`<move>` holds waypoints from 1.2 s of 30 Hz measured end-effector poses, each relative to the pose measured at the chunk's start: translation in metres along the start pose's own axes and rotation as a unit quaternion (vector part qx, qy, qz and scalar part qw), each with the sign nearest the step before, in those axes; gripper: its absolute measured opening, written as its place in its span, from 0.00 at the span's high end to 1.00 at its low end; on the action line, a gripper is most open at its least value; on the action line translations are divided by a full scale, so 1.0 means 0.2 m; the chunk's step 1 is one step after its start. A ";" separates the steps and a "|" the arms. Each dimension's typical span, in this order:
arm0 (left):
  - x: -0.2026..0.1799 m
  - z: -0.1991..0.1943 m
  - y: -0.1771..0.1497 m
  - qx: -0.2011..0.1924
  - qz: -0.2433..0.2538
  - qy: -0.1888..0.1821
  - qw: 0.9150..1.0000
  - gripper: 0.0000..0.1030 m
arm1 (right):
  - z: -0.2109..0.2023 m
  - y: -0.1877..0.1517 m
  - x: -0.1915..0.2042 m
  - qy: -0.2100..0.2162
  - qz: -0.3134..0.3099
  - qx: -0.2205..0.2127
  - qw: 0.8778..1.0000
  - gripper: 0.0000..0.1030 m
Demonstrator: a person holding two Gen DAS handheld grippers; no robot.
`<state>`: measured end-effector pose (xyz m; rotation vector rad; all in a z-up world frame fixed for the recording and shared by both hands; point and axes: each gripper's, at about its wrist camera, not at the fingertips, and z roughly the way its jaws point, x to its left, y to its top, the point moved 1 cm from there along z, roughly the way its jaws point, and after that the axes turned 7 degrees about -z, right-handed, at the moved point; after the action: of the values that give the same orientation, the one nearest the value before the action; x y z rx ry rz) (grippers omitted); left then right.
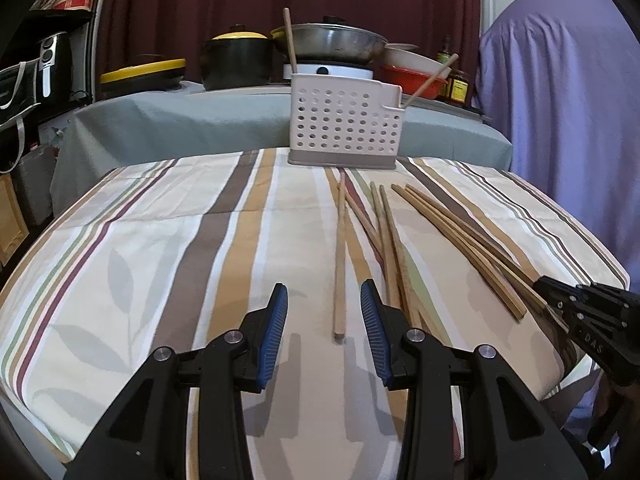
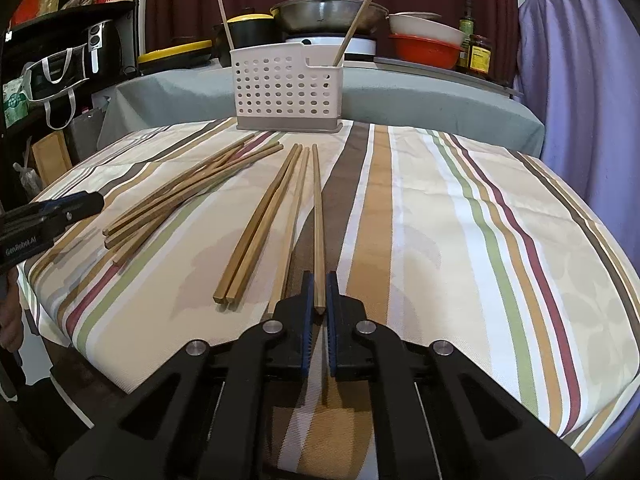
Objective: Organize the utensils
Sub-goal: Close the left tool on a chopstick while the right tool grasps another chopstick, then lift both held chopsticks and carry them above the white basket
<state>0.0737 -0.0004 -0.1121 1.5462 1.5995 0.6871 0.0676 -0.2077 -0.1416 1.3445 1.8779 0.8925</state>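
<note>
Left wrist view first: at far left we see dark shelves (image 1: 44, 60) with an appliance and a bag. Moving right, a striped cloth (image 1: 160, 240) covers the worktop, and our left gripper (image 1: 324, 312) hangs low over it with its jaws wide apart and nothing between them. A single light chopstick (image 1: 340, 256) lies on the cloth in line with that gap, its near end just ahead of the blue pads (image 1: 276, 332). Behind it stands a white perforated holder (image 1: 344, 124) with one chopstick upright in its left part and another leaning out at its right. Right of the single stick lies a loose bunch of chopsticks (image 1: 390, 248), then a darker bunch (image 1: 472, 240) reaching toward our right gripper (image 1: 560, 300) at the frame edge.

Right wrist view: our left gripper (image 2: 72, 208) enters from the left edge, near a fanned bunch of chopsticks (image 2: 192, 192). Further right, a pair of chopsticks (image 2: 264, 220) lies side by side, touching. Beside them lies one more stick, and then our right gripper (image 2: 319, 292) has its jaws closed narrowly on the near end of a chopstick (image 2: 317, 216) that points toward the holder (image 2: 288, 88). Pots and bowls (image 2: 424, 40) sit on the grey surface behind.
</note>
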 end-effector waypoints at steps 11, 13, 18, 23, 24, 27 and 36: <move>-0.02 0.09 -0.05 0.025 0.016 -0.005 1.000 0.76 | 0.00 0.00 -0.01 0.001 0.005 -0.002 1.000 0.94; -0.02 0.09 -0.05 0.024 0.016 -0.004 1.000 0.80 | 0.00 0.00 -0.01 0.001 0.005 -0.002 1.000 0.94; -0.02 0.10 -0.05 0.022 0.021 -0.003 1.000 0.93 | 0.00 0.00 -0.01 0.001 0.005 -0.003 1.000 0.94; -0.03 0.06 -0.04 0.003 0.027 0.000 1.000 0.93 | -0.01 0.01 -0.02 -0.002 0.002 -0.011 1.000 0.94; -0.03 0.05 -0.03 -0.003 0.029 0.000 1.000 0.93 | -0.03 0.02 -0.02 -0.003 0.002 -0.016 1.000 0.94; -0.04 0.01 -0.01 -0.017 0.033 0.001 0.999 0.93 | -0.07 0.05 -0.02 -0.009 -0.001 -0.030 1.000 0.94; -0.06 -0.18 0.15 -0.079 0.022 -0.010 0.997 0.93 | -0.23 0.18 -0.04 -0.024 -0.008 -0.085 0.996 0.94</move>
<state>0.0598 -0.0029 -0.0653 1.4708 1.4635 0.8014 0.0511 -0.2147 -0.0856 1.2351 1.7326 0.9799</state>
